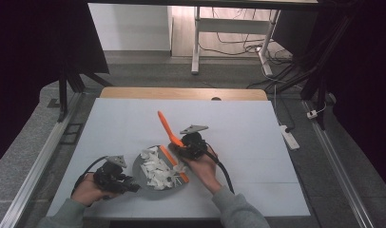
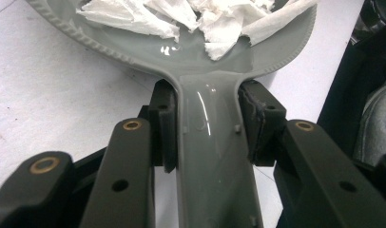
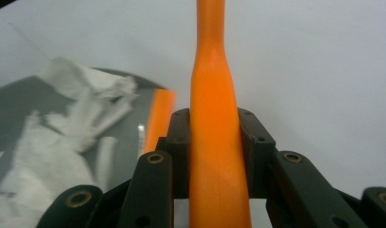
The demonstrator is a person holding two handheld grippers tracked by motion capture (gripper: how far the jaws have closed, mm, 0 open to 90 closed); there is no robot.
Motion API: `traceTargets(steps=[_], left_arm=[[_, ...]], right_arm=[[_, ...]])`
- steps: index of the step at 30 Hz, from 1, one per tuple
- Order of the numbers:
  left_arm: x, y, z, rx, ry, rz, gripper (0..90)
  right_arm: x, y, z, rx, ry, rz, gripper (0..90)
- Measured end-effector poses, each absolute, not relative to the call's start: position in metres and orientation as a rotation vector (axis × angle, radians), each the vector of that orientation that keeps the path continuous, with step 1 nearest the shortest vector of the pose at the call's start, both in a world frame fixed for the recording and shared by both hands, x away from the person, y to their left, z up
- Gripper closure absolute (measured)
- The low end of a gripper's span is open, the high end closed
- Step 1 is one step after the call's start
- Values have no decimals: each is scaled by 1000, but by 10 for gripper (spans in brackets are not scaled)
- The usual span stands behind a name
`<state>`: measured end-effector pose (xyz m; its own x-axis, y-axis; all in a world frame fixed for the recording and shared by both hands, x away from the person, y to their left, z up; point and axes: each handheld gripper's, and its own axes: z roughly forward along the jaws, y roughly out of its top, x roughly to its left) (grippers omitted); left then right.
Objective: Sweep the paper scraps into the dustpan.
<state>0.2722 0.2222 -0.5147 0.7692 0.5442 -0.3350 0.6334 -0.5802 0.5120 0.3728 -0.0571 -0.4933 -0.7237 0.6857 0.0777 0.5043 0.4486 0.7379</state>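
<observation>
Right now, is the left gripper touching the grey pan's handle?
Touching. The left gripper view shows the left gripper with both jaws pressed against the pan handle.

The top of the orange handle [image 3: 213,118] runs off the top edge in the right gripper view, and the paper scraps [image 3: 62,142] there look blurry. The gray pan [image 2: 200,61] is cut off at the top edge in the left gripper view.

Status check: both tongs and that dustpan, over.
Left tongs shut on grey dustpan handle. Right tongs shut on orange brush handle. White paper scraps in pan. Nothing blocking.
</observation>
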Motion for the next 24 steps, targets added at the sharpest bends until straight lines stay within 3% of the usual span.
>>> traceTargets(steps=[11,24], left_arm=[[272,222,-516,2326,885,-185,611],[272,222,-518,2331,889,-191,611]], right_arm=[[340,-33,-477,952,2551,1342,701],[334,-58,-452,848,2526,1330,701]])
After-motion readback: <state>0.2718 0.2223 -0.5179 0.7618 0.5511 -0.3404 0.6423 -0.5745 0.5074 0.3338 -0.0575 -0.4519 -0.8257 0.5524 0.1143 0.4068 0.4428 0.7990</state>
